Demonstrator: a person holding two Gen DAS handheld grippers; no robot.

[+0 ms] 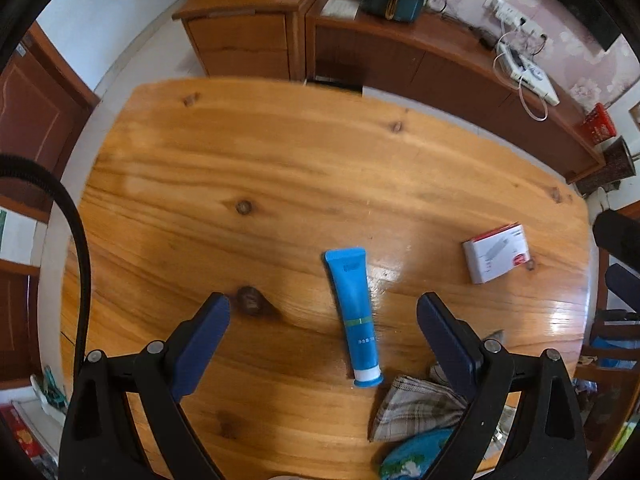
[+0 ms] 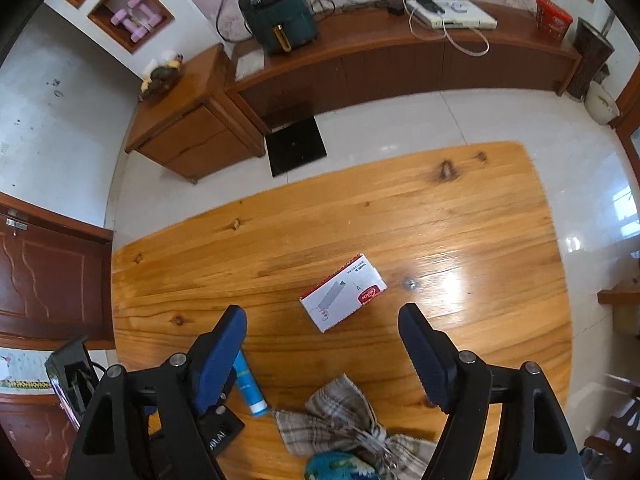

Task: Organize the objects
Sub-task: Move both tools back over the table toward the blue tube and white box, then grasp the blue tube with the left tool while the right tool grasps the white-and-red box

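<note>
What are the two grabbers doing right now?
Left gripper: open, empty, above the blue plastic tube.
Right gripper: open, empty.

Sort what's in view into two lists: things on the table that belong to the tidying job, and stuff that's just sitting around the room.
For the job, on the wooden table:
blue tube
white and red box
plaid cloth
blue-green patterned item, only partly visible

Just around the room:
air fryer
sideboard
small cabinet
red tub

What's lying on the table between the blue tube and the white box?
Nothing: bare wooden table between blue tube and white box, seen from the left wrist.
</note>
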